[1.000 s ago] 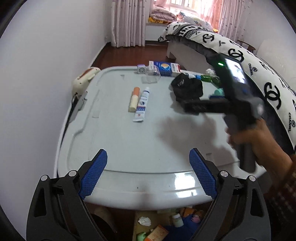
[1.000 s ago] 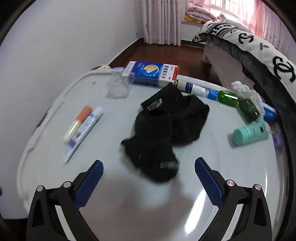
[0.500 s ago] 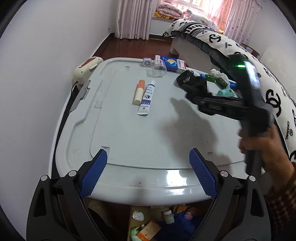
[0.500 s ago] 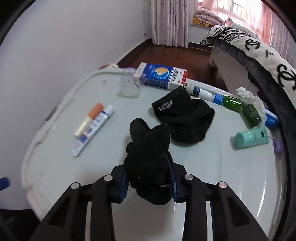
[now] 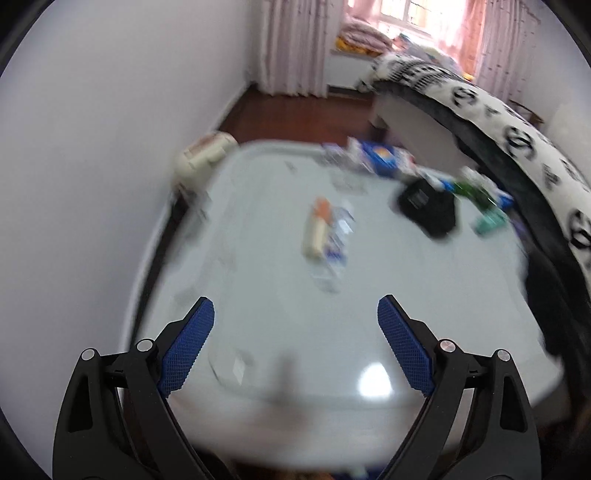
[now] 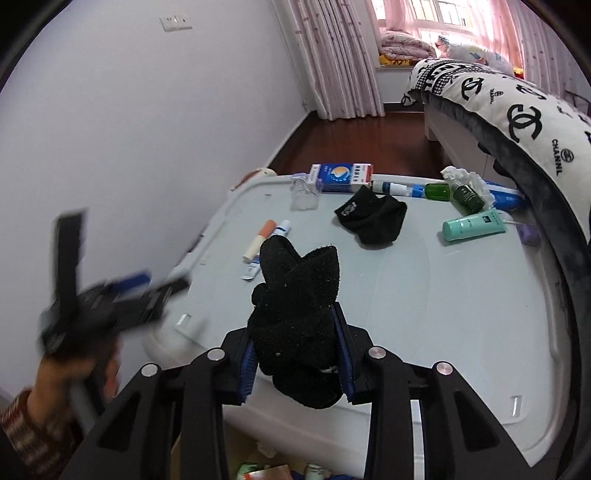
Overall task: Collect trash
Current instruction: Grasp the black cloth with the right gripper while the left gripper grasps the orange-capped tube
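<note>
Your right gripper pinches one black sock; the second sock lies ahead, slightly right, nearer it than your spread left gripper.

A bare white wall with a switch plate runs along nine o'clock. Dark wood floor leads to pink curtains and a sunlit window at twelve. A bed under a black-and-white logo cover fills two o'clock beside the pale grey table.
</note>
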The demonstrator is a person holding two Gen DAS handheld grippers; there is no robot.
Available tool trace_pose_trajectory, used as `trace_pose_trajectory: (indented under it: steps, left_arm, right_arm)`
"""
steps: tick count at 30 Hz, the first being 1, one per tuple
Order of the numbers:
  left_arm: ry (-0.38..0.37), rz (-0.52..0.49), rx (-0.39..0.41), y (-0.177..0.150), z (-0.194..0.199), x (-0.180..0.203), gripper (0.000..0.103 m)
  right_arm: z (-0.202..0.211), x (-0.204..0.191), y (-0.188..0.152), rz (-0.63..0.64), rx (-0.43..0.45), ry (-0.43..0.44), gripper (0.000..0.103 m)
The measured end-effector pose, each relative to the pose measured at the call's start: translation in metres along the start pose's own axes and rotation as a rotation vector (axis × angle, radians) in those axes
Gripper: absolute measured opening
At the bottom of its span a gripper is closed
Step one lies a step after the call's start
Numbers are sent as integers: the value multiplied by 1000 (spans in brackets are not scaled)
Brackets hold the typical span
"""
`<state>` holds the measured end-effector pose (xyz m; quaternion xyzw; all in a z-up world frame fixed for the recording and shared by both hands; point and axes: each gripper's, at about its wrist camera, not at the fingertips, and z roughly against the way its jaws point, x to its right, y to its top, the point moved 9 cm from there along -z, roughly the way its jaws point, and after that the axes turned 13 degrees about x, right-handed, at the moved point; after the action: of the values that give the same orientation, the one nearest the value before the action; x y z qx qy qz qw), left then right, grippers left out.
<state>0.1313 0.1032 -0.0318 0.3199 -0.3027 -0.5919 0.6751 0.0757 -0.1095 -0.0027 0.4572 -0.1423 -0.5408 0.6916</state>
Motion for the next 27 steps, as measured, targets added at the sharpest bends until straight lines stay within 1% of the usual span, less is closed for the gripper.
trace_pose_trajectory:
  steps: [1, 2, 3, 5, 6, 8, 9, 14, 16, 18, 19, 20, 22, 23, 24, 25, 27]
  left_arm:
    - [19, -3, 3, 6, -11, -3, 87]
    - [28, -4, -2, 13, -27, -5, 82]
    - [17, -8, -21, 16, -46, -4, 79]
    - [-14, -26, -60, 16, -75, 0, 65]
    - [-21, -45, -89, 13, -95, 4, 62]
    - [-36, -62, -116, 8, -117, 10, 61]
    - [-44, -73, -116, 7, -125, 13, 61]
    - [-70, -128, -97, 6, -142, 24, 61]
    - [-55, -127, -84, 9, -149, 21, 61]
    - [-41, -142, -108, 5, -157, 17, 59]
    - [-17, -175, -92, 5, -158, 15, 57]
    - [-11, -216, -80, 4, -158, 16, 55]
    - [-20, -237, -84, 3, -156, 17, 43]
    - [-20, -271, -82, 3, -153, 20, 28]
    - [-13, -306, -78, 2, -151, 22, 18]
    - [-20, -333, -73, -1, -148, 24, 18]
    - [-50, -313, -74, -7, -139, 24, 18]
  right_arm:
    - [1, 0, 0, 7, 3, 7, 35]
    - [3, 1, 0, 25, 5, 1, 35]
    - [6, 3, -1, 32, 6, -5, 35]
    - [8, 9, -2, 22, 7, -2, 36]
    - [9, 12, -2, 10, 8, -1, 36]
    - [9, 16, -2, 3, 5, 1, 36]
    - [9, 17, -1, 1, 4, 4, 37]
    - [10, 13, 2, 5, 3, 27, 39]
    - [12, 10, 3, 6, 9, 39, 39]
    - [13, 6, 4, 12, 15, 48, 39]
    - [13, 5, 4, 16, 17, 47, 39]
    - [12, 5, 3, 14, 15, 48, 39]
    - [11, 6, 2, 14, 11, 44, 39]
    - [11, 6, 2, 13, 10, 43, 39]
    - [11, 5, 2, 14, 9, 44, 39]
    - [11, 5, 2, 15, 8, 46, 39]
    - [12, 3, 3, 18, 14, 48, 39]
